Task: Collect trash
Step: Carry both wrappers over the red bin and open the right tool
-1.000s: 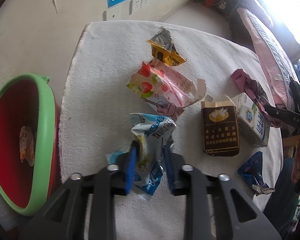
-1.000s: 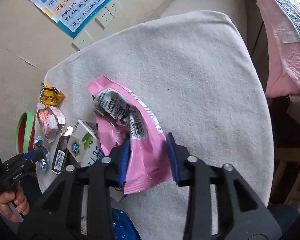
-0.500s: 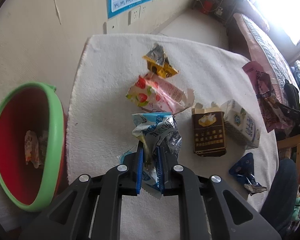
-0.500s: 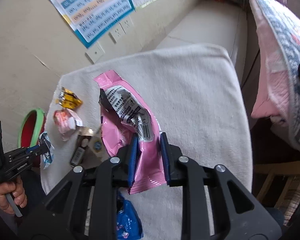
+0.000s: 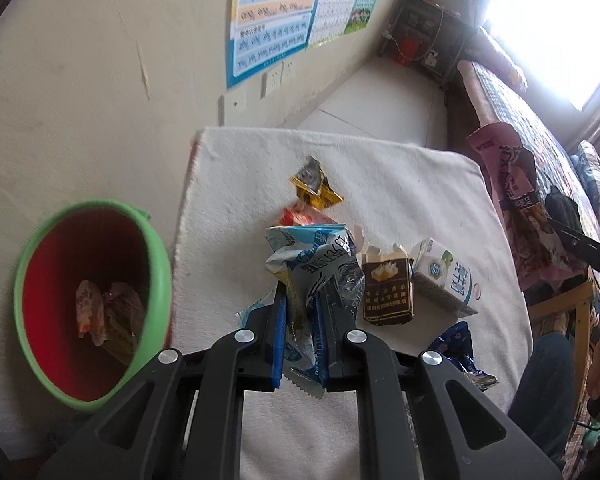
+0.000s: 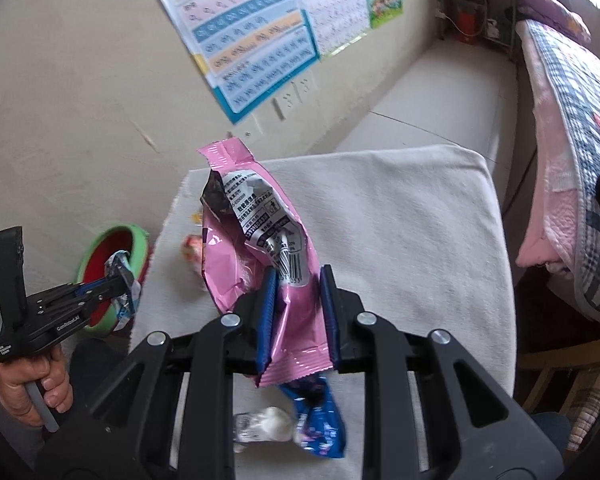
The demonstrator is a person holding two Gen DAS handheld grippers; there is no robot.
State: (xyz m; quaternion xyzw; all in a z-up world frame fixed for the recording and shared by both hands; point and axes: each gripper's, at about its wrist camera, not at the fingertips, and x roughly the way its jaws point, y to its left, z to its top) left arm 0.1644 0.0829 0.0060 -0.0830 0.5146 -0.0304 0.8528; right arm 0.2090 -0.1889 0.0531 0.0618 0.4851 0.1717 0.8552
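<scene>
Left gripper (image 5: 302,316): blue pads clamped on crumpled blue-and-white wrapper (image 5: 312,264), lifted clear of the cloth; jaws narrow.
Right gripper (image 6: 298,312): pads pinching pink snack bag (image 6: 260,240) near its lower end; bag stands up between the fingers, printed silver inner side facing the camera.
Grip motion: both sets of jaws have just been closing, each with its wrapper between them.
Left hand (image 6: 32,376): wrapped around the left gripper's handle, seen in right wrist view.
Bin (image 5: 156,264): green rim, red inside, on the floor at the left edge of the table; 2 or so wrappers already lying inside.
Table (image 5: 420,184): covered with white towel-like cloth.
Still on cloth: yellow wrapper (image 5: 316,188) far side; red-and-white wrapper (image 5: 300,216) just behind the held one; brown cigarette pack (image 5: 388,292) beside white milk carton (image 5: 444,280); dark blue wrapper (image 6: 320,416) near the front edge.
Surroundings: wall chart (image 6: 252,40) above sockets; bed with pink and plaid bedding (image 6: 572,120) to the right.
</scene>
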